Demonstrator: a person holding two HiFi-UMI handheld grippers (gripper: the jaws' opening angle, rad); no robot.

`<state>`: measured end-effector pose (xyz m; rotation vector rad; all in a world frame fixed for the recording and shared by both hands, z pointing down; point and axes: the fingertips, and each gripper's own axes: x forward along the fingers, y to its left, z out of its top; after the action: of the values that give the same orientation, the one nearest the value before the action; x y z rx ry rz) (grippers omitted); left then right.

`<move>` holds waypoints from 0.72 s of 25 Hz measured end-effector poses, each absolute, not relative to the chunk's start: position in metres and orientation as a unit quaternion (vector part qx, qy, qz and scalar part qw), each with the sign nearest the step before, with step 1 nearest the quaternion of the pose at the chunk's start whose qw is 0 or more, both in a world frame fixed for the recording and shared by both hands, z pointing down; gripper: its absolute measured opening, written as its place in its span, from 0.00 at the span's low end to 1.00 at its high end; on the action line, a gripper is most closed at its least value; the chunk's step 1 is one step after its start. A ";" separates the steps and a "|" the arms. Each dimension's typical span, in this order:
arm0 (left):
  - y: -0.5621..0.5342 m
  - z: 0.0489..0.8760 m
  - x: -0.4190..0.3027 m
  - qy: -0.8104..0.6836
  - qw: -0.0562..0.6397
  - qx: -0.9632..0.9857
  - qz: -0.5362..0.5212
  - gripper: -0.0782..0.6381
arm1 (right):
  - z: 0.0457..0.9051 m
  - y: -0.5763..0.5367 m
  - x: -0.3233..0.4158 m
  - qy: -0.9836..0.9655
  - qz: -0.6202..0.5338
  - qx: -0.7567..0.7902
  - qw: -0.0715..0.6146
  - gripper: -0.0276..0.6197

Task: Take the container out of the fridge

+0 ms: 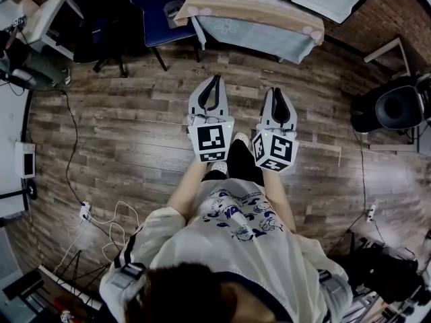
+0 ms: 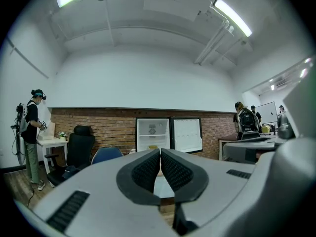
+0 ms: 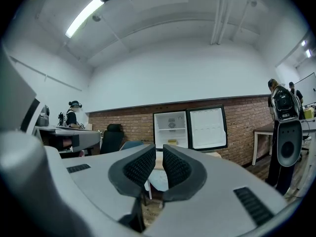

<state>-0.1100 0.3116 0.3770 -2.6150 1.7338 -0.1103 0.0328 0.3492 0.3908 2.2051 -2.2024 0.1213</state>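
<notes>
A small white fridge (image 2: 152, 134) stands open against the brick wall across the room, with its door (image 2: 186, 134) swung to the right. A yellowish container (image 3: 172, 142) sits on its lower shelf, also visible as the container (image 2: 153, 146) just above my left jaws. Both grippers are far from it, held side by side over the wooden floor. The left gripper (image 1: 215, 79) has its pads pressed together on nothing. The right gripper (image 1: 279, 91) shows only a thin slit between its pads, also with nothing held. Both point at the fridge (image 3: 171, 128).
A table with a patterned cloth (image 1: 256, 15) stands straight ahead between me and the fridge, a blue chair (image 1: 158, 5) to its left. A black office chair (image 2: 80, 144) and a person (image 2: 30, 132) are at the left, other people (image 2: 245, 120) at the right. Cables (image 1: 101, 214) lie on the floor.
</notes>
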 end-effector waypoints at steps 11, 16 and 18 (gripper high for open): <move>0.226 0.386 -0.093 0.571 -0.007 -0.820 -0.035 0.14 | 0.396 0.256 0.054 -0.719 0.042 0.693 0.013 0.12; 0.172 0.382 -0.074 0.580 -0.006 -0.814 -0.033 0.14 | 0.395 0.198 0.073 -0.727 0.047 0.685 0.009 0.12; 0.150 0.379 -0.066 0.584 -0.006 -0.811 -0.033 0.14 | 0.392 0.173 0.079 -0.732 0.050 0.680 0.008 0.12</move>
<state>-0.0660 0.1497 0.3792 -2.5573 1.8423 -0.1047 0.0794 0.1735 0.3924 2.1252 -2.2876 0.1563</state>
